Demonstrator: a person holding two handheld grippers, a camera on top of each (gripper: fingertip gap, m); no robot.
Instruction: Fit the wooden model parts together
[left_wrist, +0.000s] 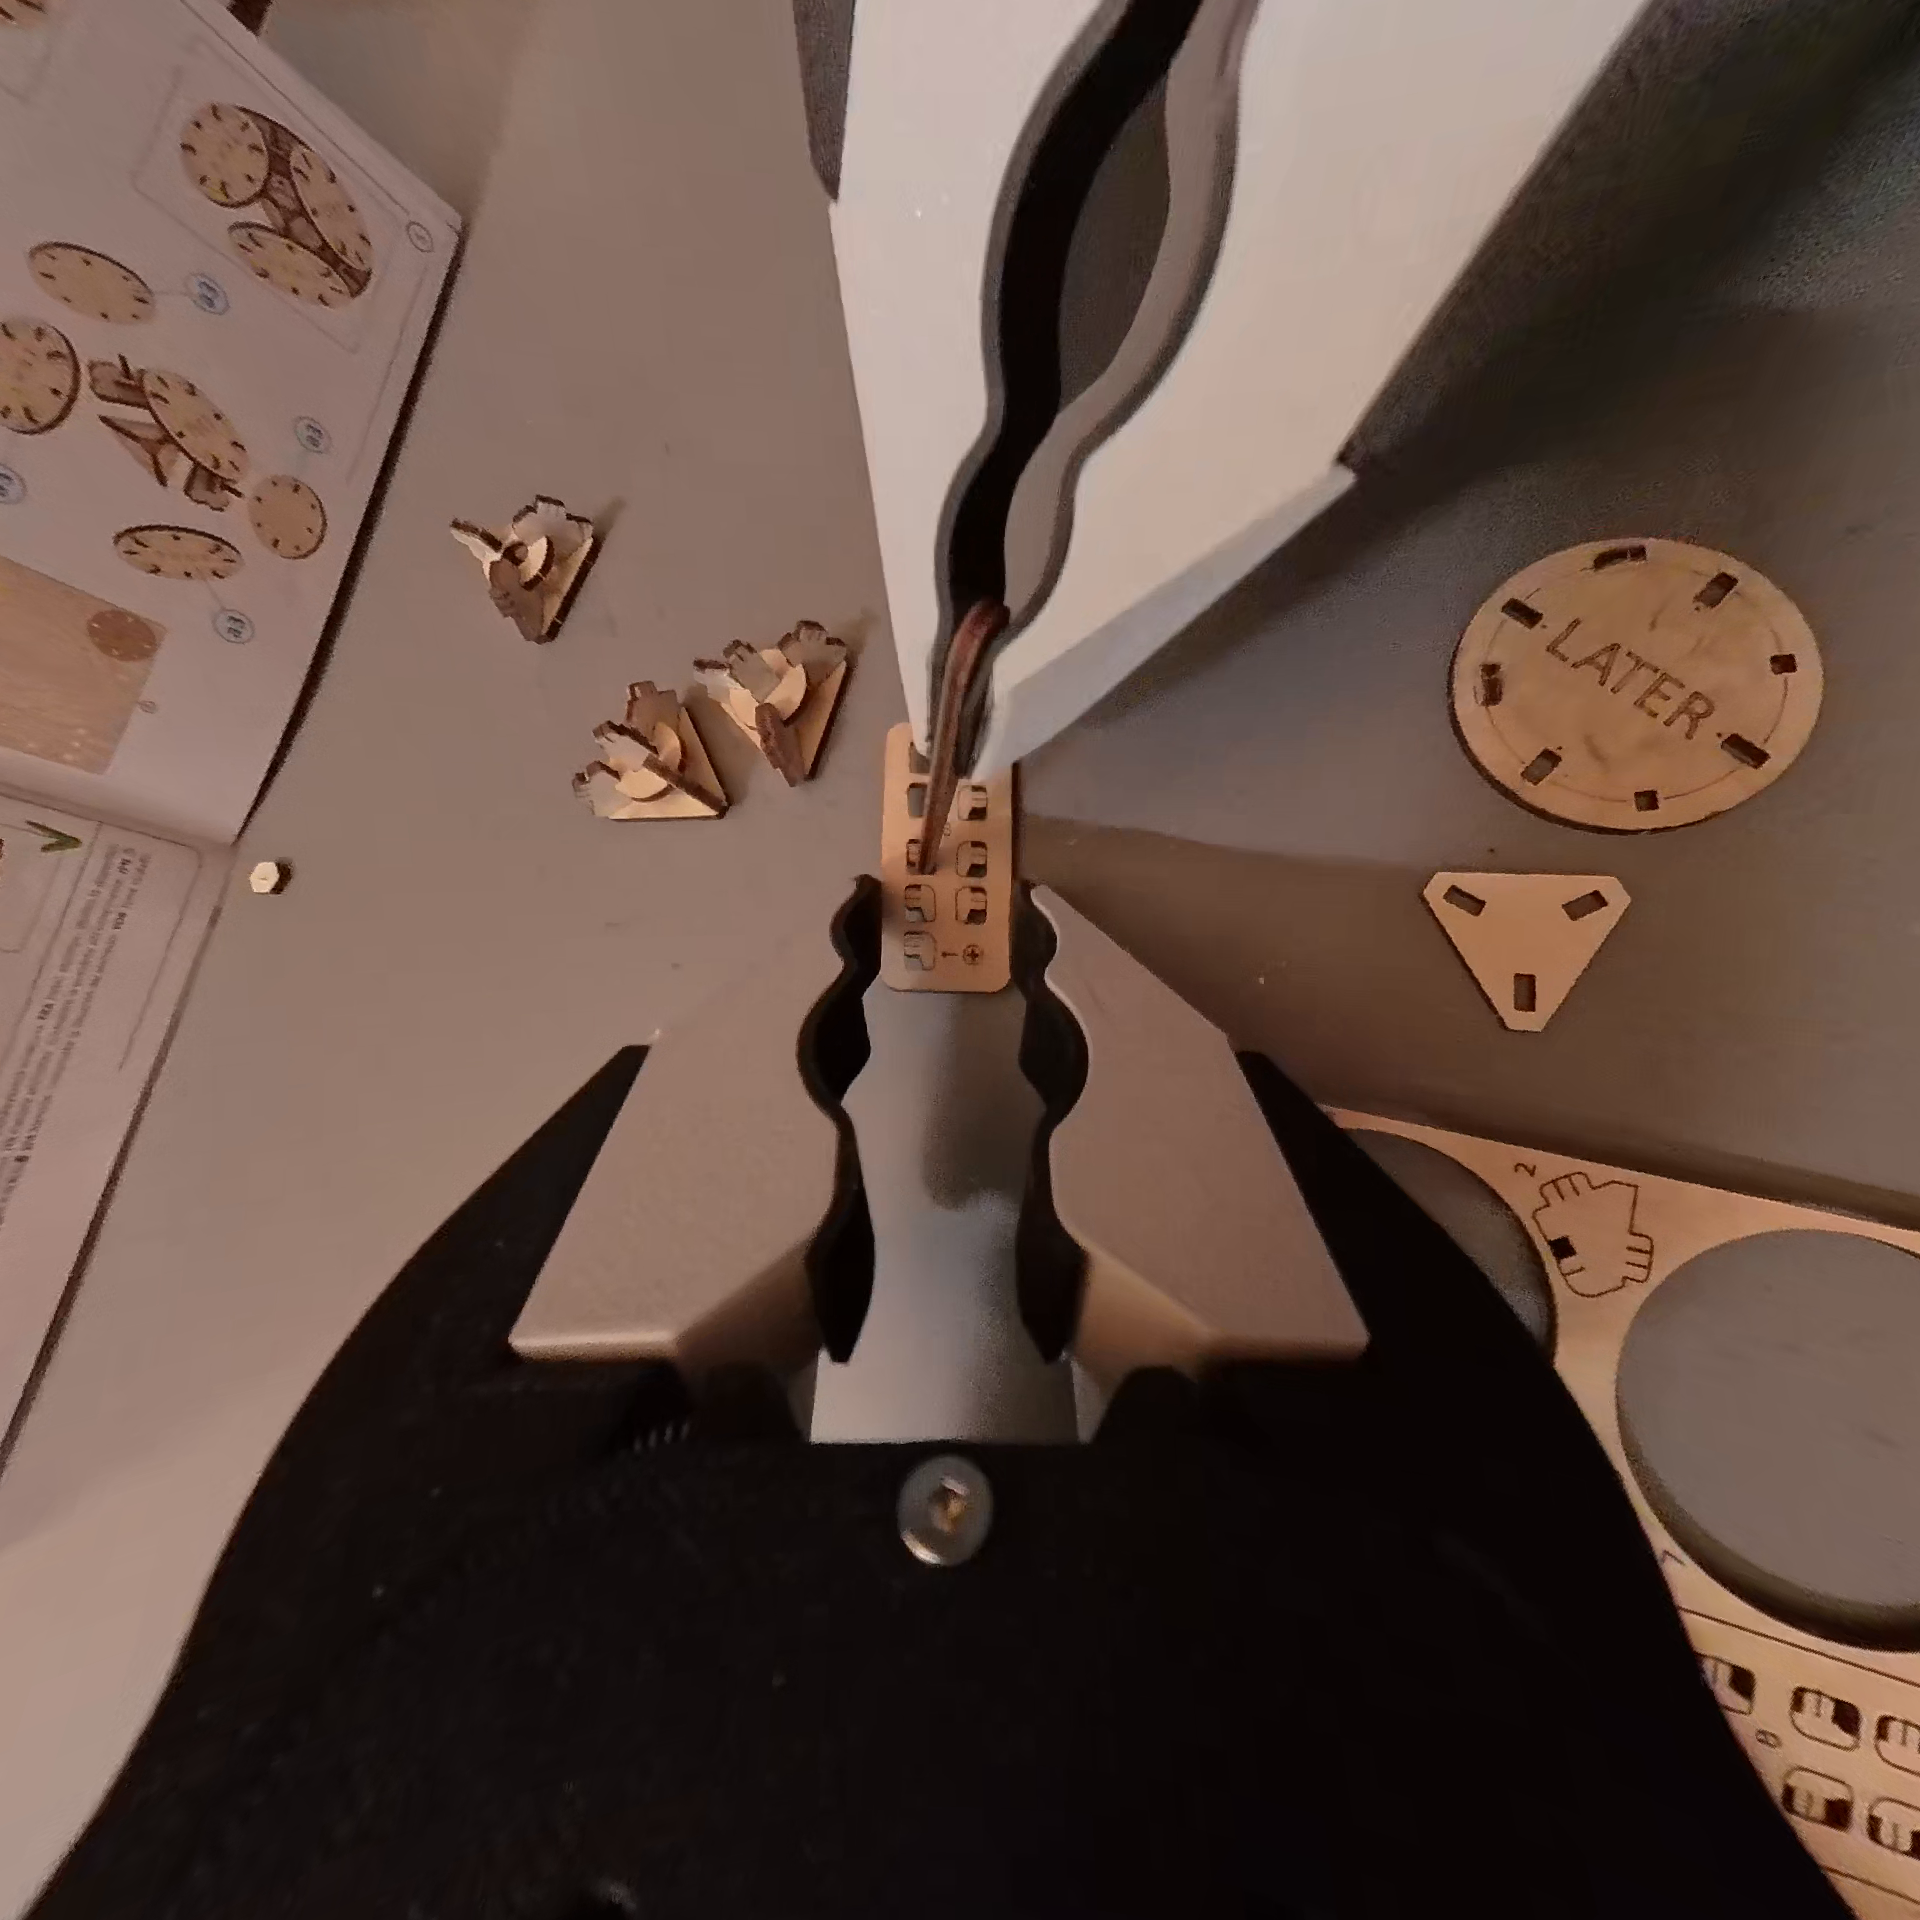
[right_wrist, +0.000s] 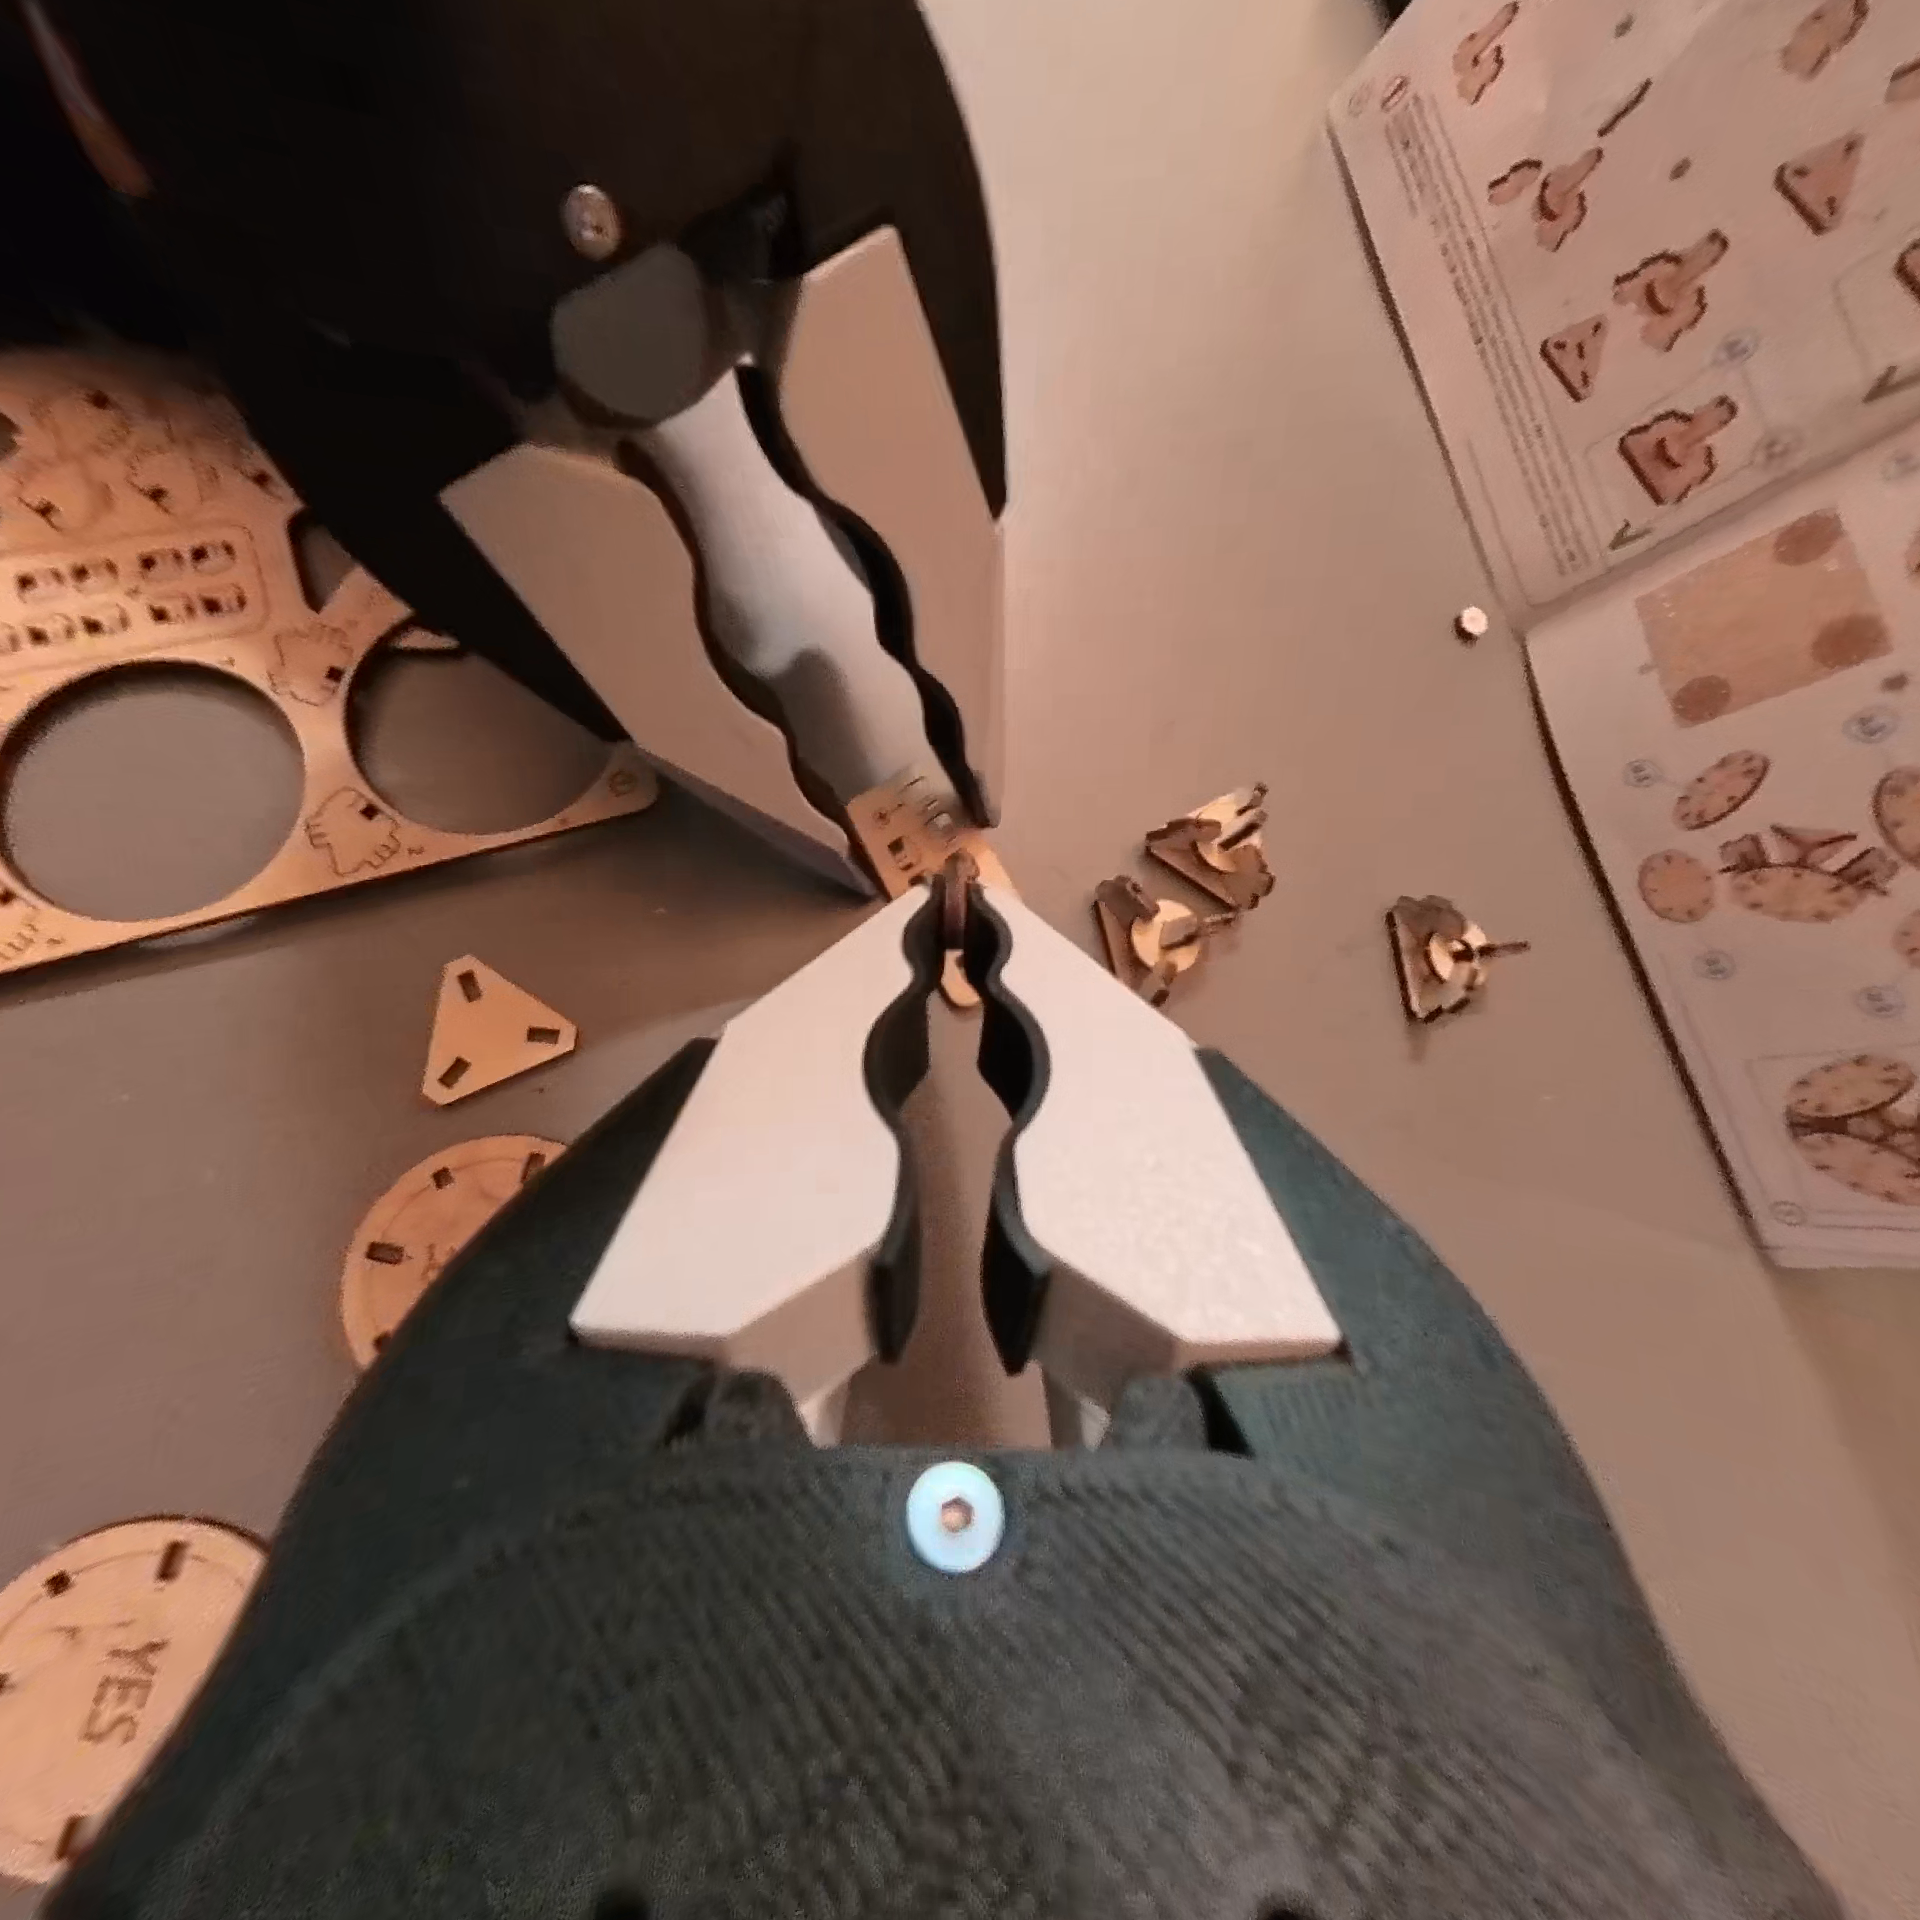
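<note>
Your left hand-held gripper (left_wrist: 945, 935) is clamped on a small slotted wooden strip (left_wrist: 948, 883) at frame centre, pads pressing both long edges. Your right hand-held gripper (right_wrist: 954, 902) comes in from above, pinched shut on a thin dark wooden piece (left_wrist: 951, 758) poking into one slot. Three little wooden assemblies (left_wrist: 717, 717) sit left on the tabletop (left_wrist: 623, 364).
</note>
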